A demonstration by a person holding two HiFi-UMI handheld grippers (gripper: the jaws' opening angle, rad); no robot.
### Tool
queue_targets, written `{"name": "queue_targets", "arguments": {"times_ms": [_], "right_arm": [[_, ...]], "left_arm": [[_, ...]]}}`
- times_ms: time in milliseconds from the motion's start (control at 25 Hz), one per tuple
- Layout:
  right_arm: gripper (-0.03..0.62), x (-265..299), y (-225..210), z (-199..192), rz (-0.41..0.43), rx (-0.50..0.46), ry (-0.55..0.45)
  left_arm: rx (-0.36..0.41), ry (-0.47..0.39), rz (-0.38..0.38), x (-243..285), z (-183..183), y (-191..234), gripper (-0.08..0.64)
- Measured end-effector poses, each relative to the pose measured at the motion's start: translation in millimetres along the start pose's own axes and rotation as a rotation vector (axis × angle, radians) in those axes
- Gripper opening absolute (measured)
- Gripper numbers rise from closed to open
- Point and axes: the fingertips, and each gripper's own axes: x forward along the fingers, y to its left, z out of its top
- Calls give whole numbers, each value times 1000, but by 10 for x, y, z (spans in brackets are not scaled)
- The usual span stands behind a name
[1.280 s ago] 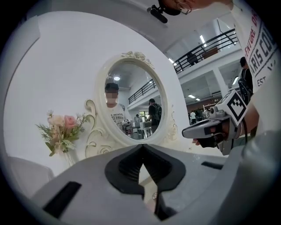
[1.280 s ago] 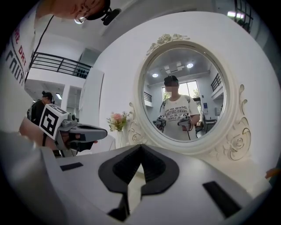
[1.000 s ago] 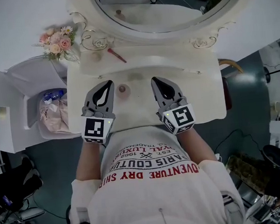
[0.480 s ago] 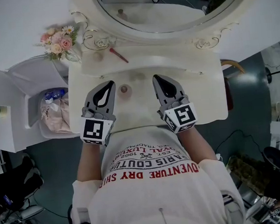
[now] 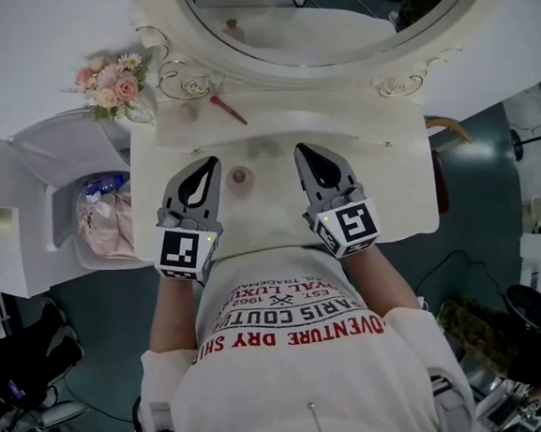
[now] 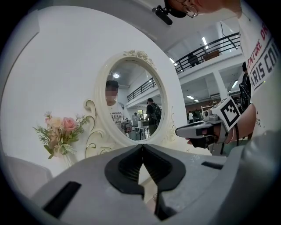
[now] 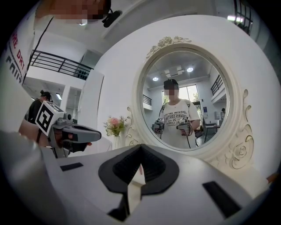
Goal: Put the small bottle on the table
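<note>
The small bottle (image 5: 240, 175), pinkish and seen from above, stands upright on the cream dressing table (image 5: 400, 190), between my two grippers and apart from both. My left gripper (image 5: 211, 161) hovers just left of it, jaws shut with nothing in them. My right gripper (image 5: 302, 151) is a little further off on the bottle's right, also shut and empty. In the left gripper view the jaw tips (image 6: 142, 147) meet in front of the mirror, and the right gripper (image 6: 197, 130) shows at the side. The right gripper view shows its tips (image 7: 141, 147) touching, with the left gripper (image 7: 74, 133) beside them.
A large oval mirror (image 5: 328, 8) in an ornate frame rises at the table's back. A thin red stick (image 5: 227, 109) lies on the raised back ledge. Pink flowers (image 5: 108, 83) stand at the back left corner. A white bin with bags (image 5: 101, 220) sits left of the table.
</note>
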Motion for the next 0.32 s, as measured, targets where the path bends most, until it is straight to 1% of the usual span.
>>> {"name": "queue_targets", "arguments": {"times_ms": [120, 320], "right_arm": [[-2, 18, 24, 6, 10, -1, 3], [-2, 29, 7, 3, 12, 0, 8]], "left_arm": [[-9, 0, -9, 6, 2, 11, 8], [-2, 4, -48, 69, 7, -46, 8]]}}
